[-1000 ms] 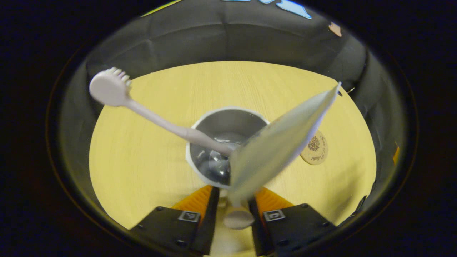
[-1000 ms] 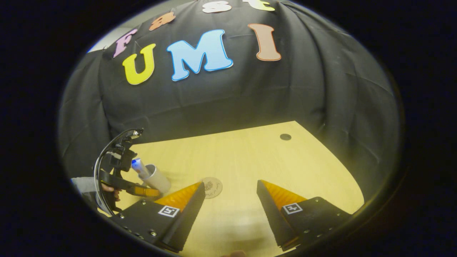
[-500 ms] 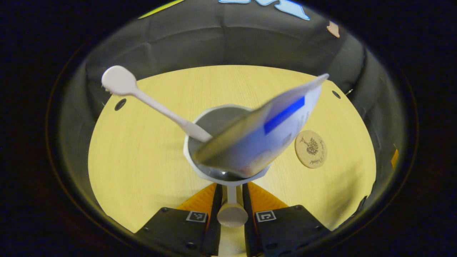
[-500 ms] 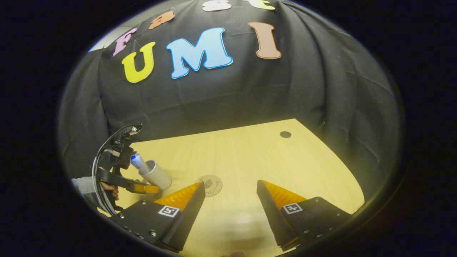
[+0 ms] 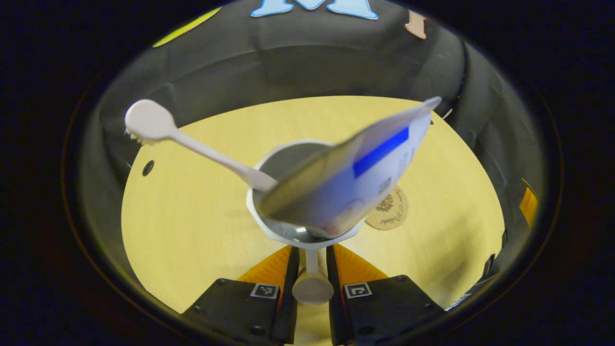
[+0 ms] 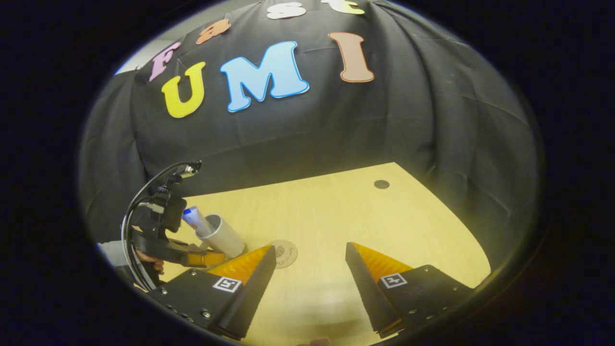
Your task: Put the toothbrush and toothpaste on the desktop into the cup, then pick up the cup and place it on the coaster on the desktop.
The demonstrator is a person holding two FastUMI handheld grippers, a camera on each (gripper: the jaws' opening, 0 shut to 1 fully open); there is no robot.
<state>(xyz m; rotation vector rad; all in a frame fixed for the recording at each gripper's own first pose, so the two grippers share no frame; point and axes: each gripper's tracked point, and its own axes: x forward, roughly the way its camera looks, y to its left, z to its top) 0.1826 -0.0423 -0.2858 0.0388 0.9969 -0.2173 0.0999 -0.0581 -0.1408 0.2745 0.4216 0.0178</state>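
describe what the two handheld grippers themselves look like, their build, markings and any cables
Each gripper, left and right, has two wedge-shaped fingers on black blocks fixed with small screws, and every block carries a square black-and-white marker tag. The right gripper view also shows the left gripper's dark body with a looping black cable, and a grey sleeve.

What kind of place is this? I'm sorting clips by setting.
Probably a staged recording booth, not a real bathroom: black cloth wall, a bare wooden desktop, and only a cup and coaster as props.
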